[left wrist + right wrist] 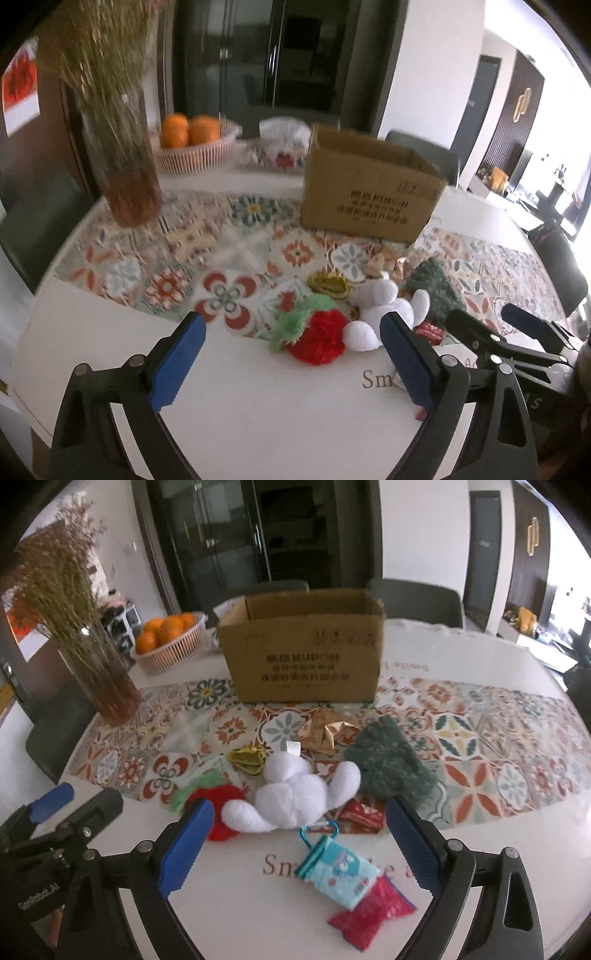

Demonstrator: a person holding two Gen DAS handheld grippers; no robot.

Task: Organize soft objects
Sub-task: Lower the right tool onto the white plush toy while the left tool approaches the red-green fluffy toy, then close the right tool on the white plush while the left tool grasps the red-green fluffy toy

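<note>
- The left gripper (291, 343) hung wide open over the near edge of the counter (258, 424) with nothing between its blue pads, and the right gripper (299, 834) was just as wide open and just as empty.
- The soft things lay in a loose heap on the counter in front of the open cardboard box (303, 653), which stood behind them on the patterned cloth (480, 746).
- The white plush toy (291, 794) sat in the middle, between the right gripper's pads. It looked light and squashy, and I judged its round body a surer place to pinch than a floppy limb.
- The red fluffy ball (317, 338), with its green fringe, touched the plush on the left. It would probably compress a lot, so a deep bite across the middle seemed best.
- The dark green knitted piece (388, 768) lay limp to the right and would likely drape, so it seemed best taken by a bunched fold.
- The small blue pouch (340, 878) with a clip overlapped a red packet (373, 912) nearest the right gripper. The packet looked slick and crinkly.
</note>
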